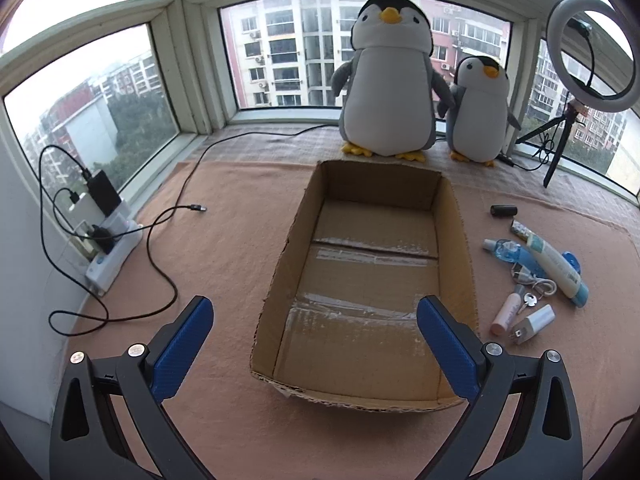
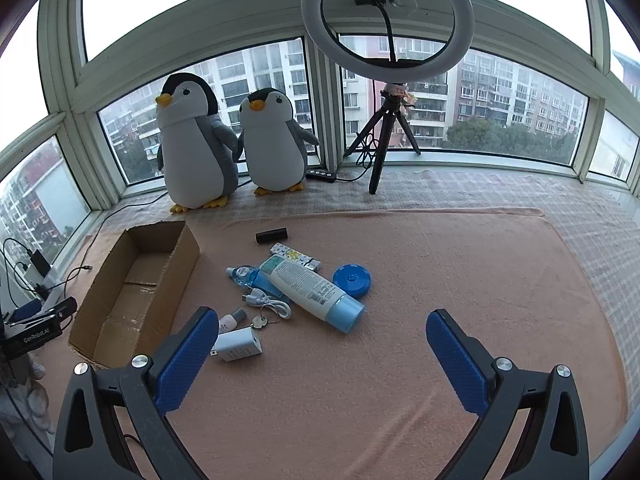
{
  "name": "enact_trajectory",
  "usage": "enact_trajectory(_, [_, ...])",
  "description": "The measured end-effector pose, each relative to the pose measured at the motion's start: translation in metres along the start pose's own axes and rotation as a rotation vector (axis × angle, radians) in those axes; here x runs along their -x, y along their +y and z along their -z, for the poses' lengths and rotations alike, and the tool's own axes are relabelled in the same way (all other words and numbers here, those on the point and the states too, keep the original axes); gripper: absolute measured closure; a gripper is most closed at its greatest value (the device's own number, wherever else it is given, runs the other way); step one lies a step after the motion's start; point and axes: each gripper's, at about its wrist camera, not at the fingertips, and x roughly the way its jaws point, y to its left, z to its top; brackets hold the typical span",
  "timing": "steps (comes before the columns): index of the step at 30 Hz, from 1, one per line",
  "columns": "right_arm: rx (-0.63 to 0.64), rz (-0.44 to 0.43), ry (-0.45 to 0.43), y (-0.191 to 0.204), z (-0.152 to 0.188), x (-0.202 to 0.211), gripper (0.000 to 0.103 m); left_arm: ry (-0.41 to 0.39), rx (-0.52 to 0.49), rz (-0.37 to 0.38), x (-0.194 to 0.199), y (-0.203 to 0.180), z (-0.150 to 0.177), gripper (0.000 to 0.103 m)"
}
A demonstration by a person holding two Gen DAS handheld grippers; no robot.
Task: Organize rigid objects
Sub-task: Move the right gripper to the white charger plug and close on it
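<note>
You're hovering both grippers, left gripper (image 1: pixel 314 322) and right gripper (image 2: pixel 322 338), spread wide and empty. The clutter is sitting right of the empty cardboard box (image 1: pixel 456 216). The lotion bottle (image 2: pixel 310 286) is overlapping the cable (image 2: pixel 272 304), so grabbing either is risking dragging neighbours.

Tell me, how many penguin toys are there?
2. The big penguin stands by the window behind the cardboard box; the small penguin stands at its side, nearer the ring light.
</note>
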Motion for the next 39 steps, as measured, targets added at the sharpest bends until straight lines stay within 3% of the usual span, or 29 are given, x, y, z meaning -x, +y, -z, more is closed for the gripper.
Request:
enact_trajectory(9, [-0.027,-0.050,0.041,-0.015,0.008,-0.024,0.000,0.094,0.031,-0.079,-0.053,0.025,0.019,0.012])
enact_trajectory(11, [-0.019,-0.051,0.046,-0.018,0.010,-0.031,0.000,0.119,0.037,-0.080,-0.062,0.027,0.023,0.021])
enact_trajectory(20, [0.051,-0.085,0.092,-0.016,0.017,-0.051,0.000,0.167,0.031,-0.079,-0.085,0.028,0.031,0.043])
enact_trajectory(32, [0.187,-0.189,0.140,0.044,0.031,-0.080,0.000,0.167,0.000,-0.065,-0.090,0.018,0.034,0.072])
enact_trajectory(39, [0.317,-0.187,0.177,0.083,0.042,-0.107,0.000,0.160,0.001,-0.059,-0.089,0.018,0.035,0.073])
